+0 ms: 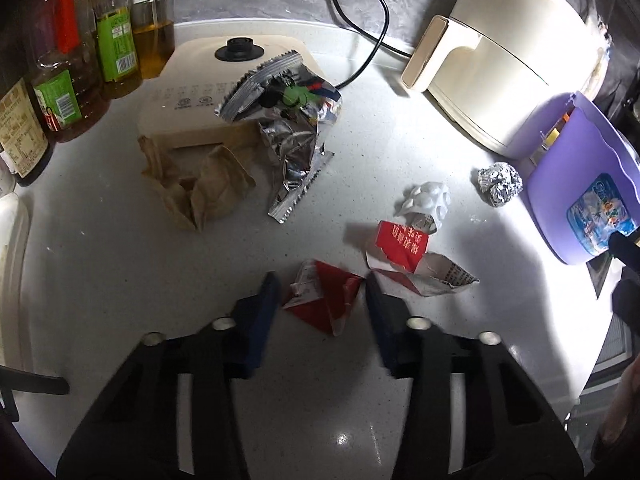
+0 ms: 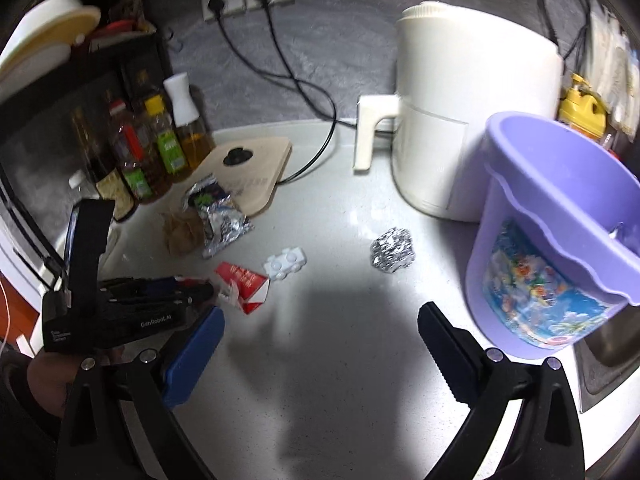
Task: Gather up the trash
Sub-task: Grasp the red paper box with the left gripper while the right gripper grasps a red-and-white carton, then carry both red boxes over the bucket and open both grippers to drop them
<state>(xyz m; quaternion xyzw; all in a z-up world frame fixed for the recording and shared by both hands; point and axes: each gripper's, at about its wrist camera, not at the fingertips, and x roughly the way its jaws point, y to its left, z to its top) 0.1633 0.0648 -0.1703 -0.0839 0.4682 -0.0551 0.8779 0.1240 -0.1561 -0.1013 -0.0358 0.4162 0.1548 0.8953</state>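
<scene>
A torn red carton scrap (image 1: pixel 326 300) lies on the white counter (image 1: pixel 120 280) between the blue pads of my left gripper (image 1: pixel 322 282), which touch it on both sides. A bigger red-and-white carton piece (image 1: pixel 404 246) lies just beyond, with a white plastic piece (image 1: pixel 426 200) and a foil ball (image 1: pixel 500 184) further right. A crumpled foil snack bag (image 1: pixel 288 128) and brown paper (image 1: pixel 200 188) lie at the centre left. My right gripper (image 2: pixel 320 314) hangs open and empty over the counter, left of the purple bin (image 2: pixel 540 200); the foil ball (image 2: pixel 392 254) lies ahead of it.
A cream air fryer (image 1: pixel 512 52) stands at the back right behind the bin. Several oil and sauce bottles (image 1: pixel 80 52) line the back left beside a beige appliance (image 1: pixel 192 80) with a black cable (image 1: pixel 360 12). A sink edge (image 2: pixel 608 356) lies right of the bin.
</scene>
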